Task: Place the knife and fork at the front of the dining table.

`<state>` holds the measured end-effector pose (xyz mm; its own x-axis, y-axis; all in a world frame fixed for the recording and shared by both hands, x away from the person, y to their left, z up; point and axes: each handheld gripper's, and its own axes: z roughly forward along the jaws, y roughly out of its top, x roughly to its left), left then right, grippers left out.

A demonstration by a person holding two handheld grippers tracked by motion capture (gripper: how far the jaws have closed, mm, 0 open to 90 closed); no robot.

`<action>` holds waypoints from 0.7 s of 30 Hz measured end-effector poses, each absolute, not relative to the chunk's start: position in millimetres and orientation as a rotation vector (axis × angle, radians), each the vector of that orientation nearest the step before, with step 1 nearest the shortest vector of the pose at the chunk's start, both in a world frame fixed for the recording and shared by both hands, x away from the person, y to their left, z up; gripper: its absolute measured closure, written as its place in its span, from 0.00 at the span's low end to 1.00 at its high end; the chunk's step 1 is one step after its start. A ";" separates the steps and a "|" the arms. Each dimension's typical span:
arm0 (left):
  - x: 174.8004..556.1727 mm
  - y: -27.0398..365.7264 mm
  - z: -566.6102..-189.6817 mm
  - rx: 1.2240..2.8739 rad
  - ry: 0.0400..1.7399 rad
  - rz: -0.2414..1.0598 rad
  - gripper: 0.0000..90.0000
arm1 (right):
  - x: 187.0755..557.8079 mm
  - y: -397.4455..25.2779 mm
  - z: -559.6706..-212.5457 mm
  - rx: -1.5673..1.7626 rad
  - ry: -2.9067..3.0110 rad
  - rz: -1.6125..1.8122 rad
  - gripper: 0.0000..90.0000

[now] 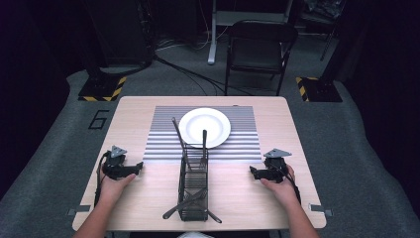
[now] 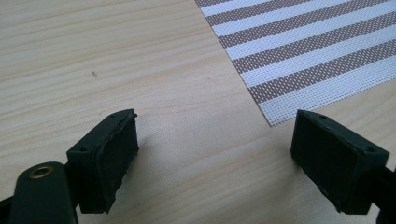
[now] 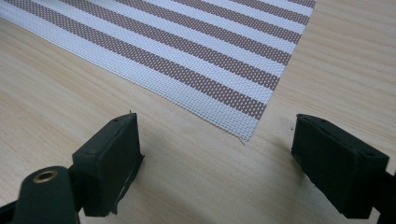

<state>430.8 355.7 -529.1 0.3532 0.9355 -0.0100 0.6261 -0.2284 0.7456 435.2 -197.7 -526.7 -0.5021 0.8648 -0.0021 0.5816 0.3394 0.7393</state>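
You had both hands down on the pale wooden table point(image 1: 257, 198), one at each side of a black wire-mesh cutlery caddy point(image 1: 193, 191). Your left gripper point(image 1: 139, 166) sat at about nine o'clock from the caddy, well apart from it, jaws spread wide with bare wood between them. In the left gripper view, a corner of the brown-and-white striped woven placemat point(image 2: 299, 51) lay just beyond the far jaw. Your right gripper point(image 1: 252, 171) mirrored it at three o'clock, jaws likewise parted and holding nothing; the right gripper view had the mat's other near corner pointing in between them.

The caddy stood at the table's centre, its far end touching the mat's near edge. Dark utensils stuck out of it: two handles rising toward twelve o'clock, others poking out low at six; which kind each one was, you could not tell. A round white plate point(image 1: 204, 127) rested on the mat at twelve o'clock from the caddy.

For writing, a dark "6" point(image 1: 99, 119) was marked on the grey floor, off the table's ten o'clock corner. A black folding chair point(image 1: 260, 49) stood beyond the far edge.
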 end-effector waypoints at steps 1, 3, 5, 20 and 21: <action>430.8 355.8 -529.1 1.954 1.356 0.593 0.16 | 435.3 -197.5 -526.7 1.276 2.211 0.976 0.17; 430.7 355.6 -529.2 1.951 1.357 0.597 0.16 | 434.8 -197.0 -526.7 1.282 2.195 0.971 0.20; 430.6 355.6 -529.4 1.949 1.357 0.598 0.16 | 434.5 -196.7 -526.6 1.283 2.193 0.979 0.21; 432.1 354.2 -529.6 1.942 1.362 0.602 0.16 | 431.4 -197.3 -526.2 1.292 2.183 0.990 0.28; 432.1 354.2 -529.6 1.942 1.362 0.602 0.16 | 431.4 -197.3 -526.2 1.292 2.183 0.990 0.28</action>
<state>432.1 354.2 -529.6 0.3454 0.9384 -0.0109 0.6232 -0.2207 0.7503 431.4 -197.3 -526.2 -0.4829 0.8756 0.0042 0.5801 0.3164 0.7506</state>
